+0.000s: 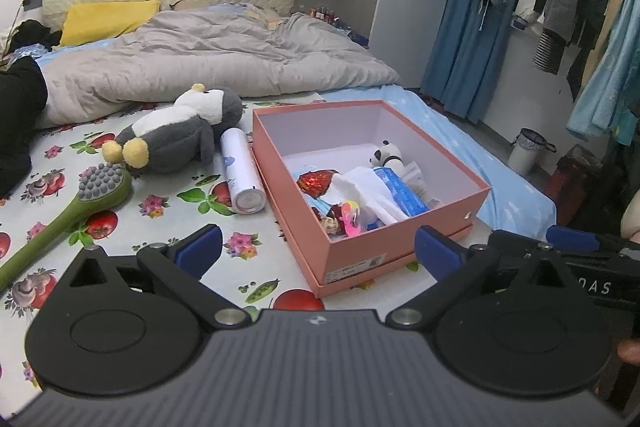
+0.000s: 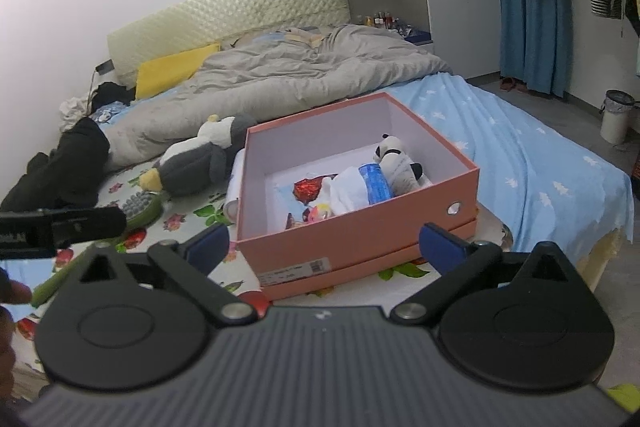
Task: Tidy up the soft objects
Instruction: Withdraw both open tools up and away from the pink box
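Observation:
A pink cardboard box [image 1: 400, 239] [image 2: 360, 227] stands open on the bed. Inside lie a small panda plush [image 1: 386, 155] [image 2: 398, 163], a white cloth [image 1: 368, 193] [image 2: 348, 191], a blue packet [image 2: 375, 183] and small colourful items. A grey-and-white penguin plush [image 1: 176, 131] [image 2: 196, 159] lies on its side left of the box. My left gripper [image 1: 318, 247] stands open just before the box's near corner, holding nothing. My right gripper [image 2: 324, 247] is open in front of the box's near wall, with nothing between its fingers.
A white spray can [image 1: 242, 171] lies between penguin and box. A green massage brush [image 1: 80, 203] [image 2: 136, 207] lies at the left. A grey duvet [image 1: 208, 59], yellow pillow [image 1: 106, 21] and black clothes [image 2: 68, 163] sit further back. A bin [image 2: 616, 115] stands on the floor right.

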The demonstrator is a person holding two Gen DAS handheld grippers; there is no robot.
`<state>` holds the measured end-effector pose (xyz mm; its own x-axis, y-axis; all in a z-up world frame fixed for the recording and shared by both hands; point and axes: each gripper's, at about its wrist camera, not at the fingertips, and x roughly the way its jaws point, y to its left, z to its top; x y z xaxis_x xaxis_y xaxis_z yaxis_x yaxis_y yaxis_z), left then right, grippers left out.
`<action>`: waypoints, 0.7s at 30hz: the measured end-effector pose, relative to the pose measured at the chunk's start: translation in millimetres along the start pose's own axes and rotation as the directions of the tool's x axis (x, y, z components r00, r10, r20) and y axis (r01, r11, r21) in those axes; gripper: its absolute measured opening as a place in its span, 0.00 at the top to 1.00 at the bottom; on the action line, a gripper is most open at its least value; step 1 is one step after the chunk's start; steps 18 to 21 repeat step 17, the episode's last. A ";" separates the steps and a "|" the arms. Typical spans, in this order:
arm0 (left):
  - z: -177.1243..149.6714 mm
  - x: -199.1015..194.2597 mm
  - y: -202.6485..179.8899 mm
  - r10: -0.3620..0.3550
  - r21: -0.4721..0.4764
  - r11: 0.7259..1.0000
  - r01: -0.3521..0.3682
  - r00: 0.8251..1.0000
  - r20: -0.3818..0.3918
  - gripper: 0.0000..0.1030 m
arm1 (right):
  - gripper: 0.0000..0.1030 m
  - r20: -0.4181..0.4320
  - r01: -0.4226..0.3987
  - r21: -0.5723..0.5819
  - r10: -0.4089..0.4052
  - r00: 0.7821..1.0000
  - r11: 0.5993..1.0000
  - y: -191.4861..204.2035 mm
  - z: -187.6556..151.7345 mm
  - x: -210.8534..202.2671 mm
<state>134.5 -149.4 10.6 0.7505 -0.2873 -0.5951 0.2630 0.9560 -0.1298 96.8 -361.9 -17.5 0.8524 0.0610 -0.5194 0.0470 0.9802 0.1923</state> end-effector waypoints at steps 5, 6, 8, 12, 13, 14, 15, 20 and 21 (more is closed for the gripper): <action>0.7 0.9 2.8 0.021 -0.012 1.000 -0.021 1.000 0.004 0.00 | 0.00 0.001 0.014 -0.008 -0.014 1.000 1.000 0.4 -0.2 -0.5; 0.9 1.3 3.7 0.025 -0.017 1.000 -0.025 1.000 0.002 0.00 | 0.00 0.002 0.014 -0.011 -0.014 1.000 1.000 0.5 -0.1 -0.8; 0.7 1.3 5.0 0.026 -0.021 0.999 -0.026 1.000 0.000 0.00 | 0.00 0.004 0.017 -0.015 -0.017 1.000 1.000 1.0 -0.2 -1.5; 0.8 1.3 5.4 0.033 -0.008 0.999 -0.033 0.999 -0.001 0.00 | 0.00 0.002 0.017 -0.021 -0.017 1.000 1.000 1.4 0.2 -1.2; 0.9 1.3 5.6 0.037 -0.004 0.999 -0.037 0.999 0.000 0.00 | 0.00 0.001 0.017 -0.021 -0.017 1.000 1.000 1.5 0.2 -1.3; 1.0 1.1 6.0 0.038 -0.002 0.999 -0.038 0.999 0.001 0.00 | 0.00 -0.001 0.016 -0.022 -0.016 1.000 1.000 1.4 0.6 -1.5; 1.0 1.3 6.4 0.036 -0.003 0.999 -0.036 0.999 0.000 0.00 | 0.00 -0.002 0.018 -0.022 -0.018 1.000 1.000 1.0 1.7 -1.7; 0.5 0.7 6.8 0.027 -0.006 1.000 -0.027 1.000 0.000 0.00 | 0.00 0.009 0.022 -0.034 -0.022 1.000 0.999 1.7 2.7 -2.0; 0.5 0.7 6.8 0.027 -0.006 1.000 -0.027 1.000 0.000 0.00 | 0.00 0.009 0.022 -0.034 -0.022 1.000 0.999 1.7 2.7 -2.0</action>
